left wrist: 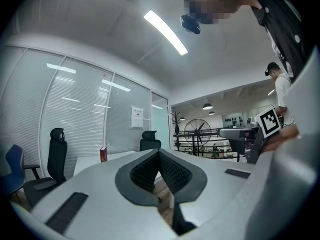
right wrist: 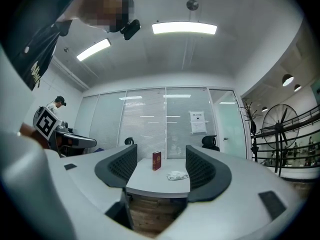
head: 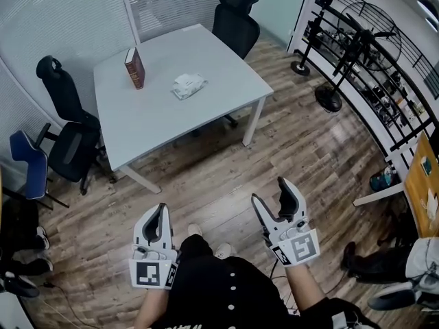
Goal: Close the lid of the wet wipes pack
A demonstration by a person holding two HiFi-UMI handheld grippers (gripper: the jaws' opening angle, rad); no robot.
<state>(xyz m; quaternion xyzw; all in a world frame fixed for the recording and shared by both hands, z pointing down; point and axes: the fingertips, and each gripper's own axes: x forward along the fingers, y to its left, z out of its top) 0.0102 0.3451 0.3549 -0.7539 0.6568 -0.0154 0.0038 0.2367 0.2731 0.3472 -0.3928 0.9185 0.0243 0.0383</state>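
The wet wipes pack [head: 188,86] lies on the desk [head: 151,115], well apart from both grippers; its closing is not begun. The left gripper [head: 159,211] is clenched and empty, the right gripper [head: 272,192] is released.

Wood-plank floor [head: 206,177]; white counter [head: 151,115]; two black office chairs [head: 235,19]; blue chair [head: 29,164]; glass partition walls with blinds [head: 62,19]; standing fan [head: 374,29]; ceiling strip lights [right wrist: 184,28]; metal rack [head: 401,94], possibly holding equipment.
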